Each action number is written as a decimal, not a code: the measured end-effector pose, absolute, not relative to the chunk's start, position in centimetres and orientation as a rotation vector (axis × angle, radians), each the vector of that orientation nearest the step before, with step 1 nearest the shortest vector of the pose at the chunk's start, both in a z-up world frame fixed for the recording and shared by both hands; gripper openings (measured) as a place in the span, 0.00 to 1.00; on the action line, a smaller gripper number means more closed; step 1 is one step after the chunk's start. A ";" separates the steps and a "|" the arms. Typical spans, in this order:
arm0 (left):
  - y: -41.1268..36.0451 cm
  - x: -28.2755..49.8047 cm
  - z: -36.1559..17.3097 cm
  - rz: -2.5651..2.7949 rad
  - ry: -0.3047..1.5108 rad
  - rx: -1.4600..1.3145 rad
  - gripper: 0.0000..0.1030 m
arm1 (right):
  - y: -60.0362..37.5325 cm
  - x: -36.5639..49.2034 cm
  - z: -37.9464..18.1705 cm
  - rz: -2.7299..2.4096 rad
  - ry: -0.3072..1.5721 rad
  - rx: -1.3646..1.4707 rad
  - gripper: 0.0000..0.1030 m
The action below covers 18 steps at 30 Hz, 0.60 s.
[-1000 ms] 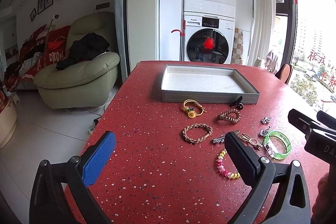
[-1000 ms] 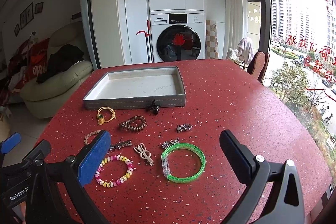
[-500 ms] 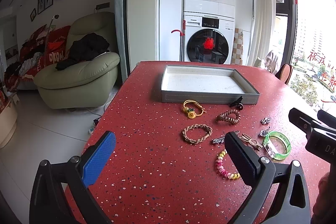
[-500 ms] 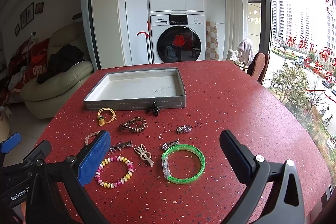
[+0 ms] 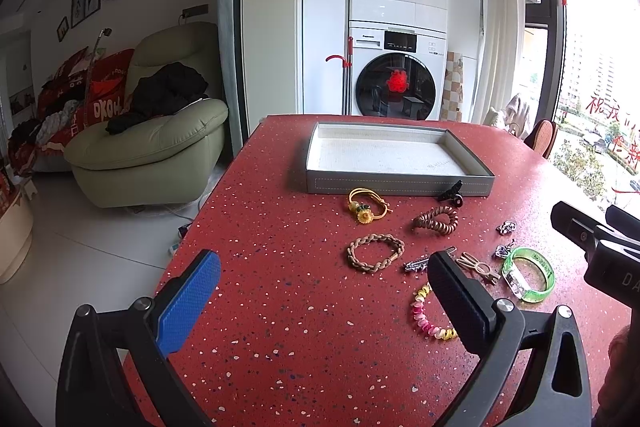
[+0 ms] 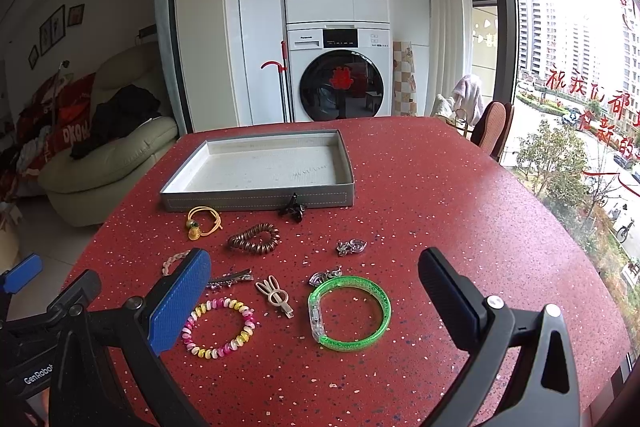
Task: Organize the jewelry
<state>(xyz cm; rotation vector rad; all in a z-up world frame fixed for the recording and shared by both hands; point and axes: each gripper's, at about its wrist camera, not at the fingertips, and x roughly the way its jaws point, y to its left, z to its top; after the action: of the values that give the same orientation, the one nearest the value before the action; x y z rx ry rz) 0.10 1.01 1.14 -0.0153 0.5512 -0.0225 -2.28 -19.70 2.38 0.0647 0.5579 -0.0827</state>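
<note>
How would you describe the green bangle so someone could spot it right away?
Start at the grey tray on the red table, then look toward its near edge. The green bangle lies flat there, right of a cream hair clip; it is the only translucent, bright green ring.

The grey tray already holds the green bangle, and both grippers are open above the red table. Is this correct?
Not quite. The grey tray holds nothing; the green bangle lies on the red table, as the right wrist view shows. Both the left gripper and the right gripper do have open jaws above the table.
</note>
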 end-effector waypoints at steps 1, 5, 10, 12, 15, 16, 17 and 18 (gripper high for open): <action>1.0 0.1 1.1 -0.023 0.551 -0.016 1.00 | -19.7 -2.3 2.4 -0.082 0.558 0.065 1.00; 1.0 0.1 1.1 -0.023 0.551 -0.016 1.00 | -19.7 -2.3 2.4 -0.082 0.557 0.065 1.00; 1.0 0.1 1.2 -0.023 0.551 -0.016 1.00 | -19.7 -2.3 2.4 -0.082 0.557 0.065 1.00; 1.0 0.1 1.2 -0.022 0.551 -0.015 1.00 | -19.7 -2.2 2.4 -0.083 0.557 0.065 1.00; 1.0 0.1 1.1 -0.024 0.554 -0.014 1.00 | -19.7 -2.3 2.4 -0.081 0.558 0.065 1.00; 1.0 0.1 1.0 -0.024 0.556 -0.012 1.00 | -19.7 -2.2 2.4 -0.081 0.557 0.065 1.00; 0.9 0.1 1.0 -0.024 0.557 -0.011 1.00 | -19.7 -2.2 2.4 -0.082 0.557 0.065 1.00; 1.0 0.1 1.0 -0.024 0.557 -0.010 1.00 | -19.7 -2.3 2.4 -0.082 0.558 0.064 1.00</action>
<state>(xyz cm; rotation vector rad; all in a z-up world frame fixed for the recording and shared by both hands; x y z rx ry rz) 0.05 0.96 0.97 -0.0104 0.5569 -0.0240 -2.25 -19.68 2.39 0.0644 0.5576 -0.0818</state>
